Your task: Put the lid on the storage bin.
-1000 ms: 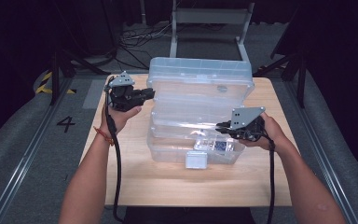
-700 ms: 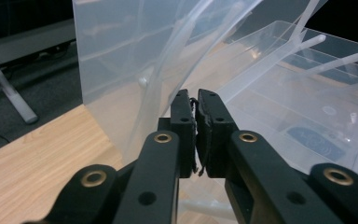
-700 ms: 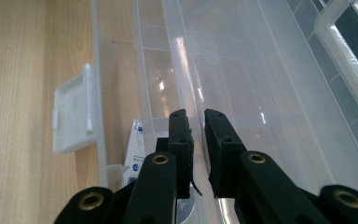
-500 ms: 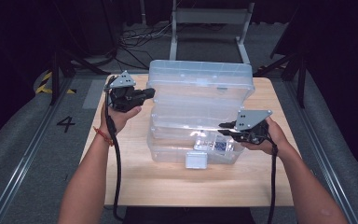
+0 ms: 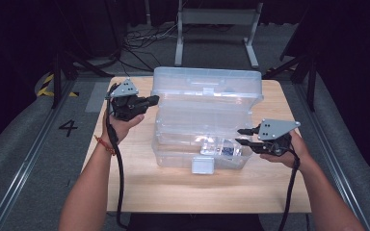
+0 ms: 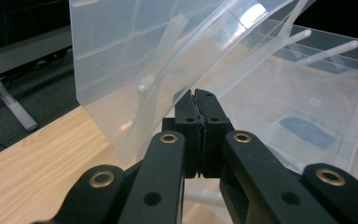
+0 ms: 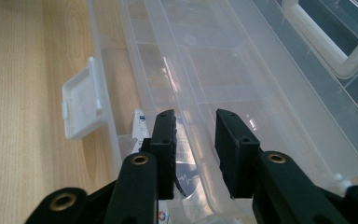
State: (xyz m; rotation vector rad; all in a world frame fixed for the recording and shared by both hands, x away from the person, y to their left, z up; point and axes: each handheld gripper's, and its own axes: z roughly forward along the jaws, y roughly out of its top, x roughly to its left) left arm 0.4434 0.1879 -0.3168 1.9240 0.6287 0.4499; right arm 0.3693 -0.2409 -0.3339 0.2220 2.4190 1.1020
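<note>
Nearest to us, our right tongs point(image 5: 243, 135) sit at the right front edge of the clear plastic box point(image 5: 202, 144), just above the box rim point(image 7: 121, 93). Their jaws have just been opening and now stand apart, gripping nothing; in the right gripper view the gap between them looks down on the clear wall and on a printed packet point(image 7: 186, 182) lying inside. The white front latch point(image 5: 203, 165) hangs at the near side of the box, loose from the lid.

The box rests in the middle of the wooden counter point(image 5: 139, 183). Its transparent lid point(image 5: 207, 89) is raised and tilted up toward the far side.

Farther back on the left, our left tongs point(image 5: 155, 99) are clenched at the left edge of the lid. In the left gripper view their pads point(image 6: 192, 135) are pressed tight together right under that edge; whether they pinch the plastic we cannot tell.
</note>
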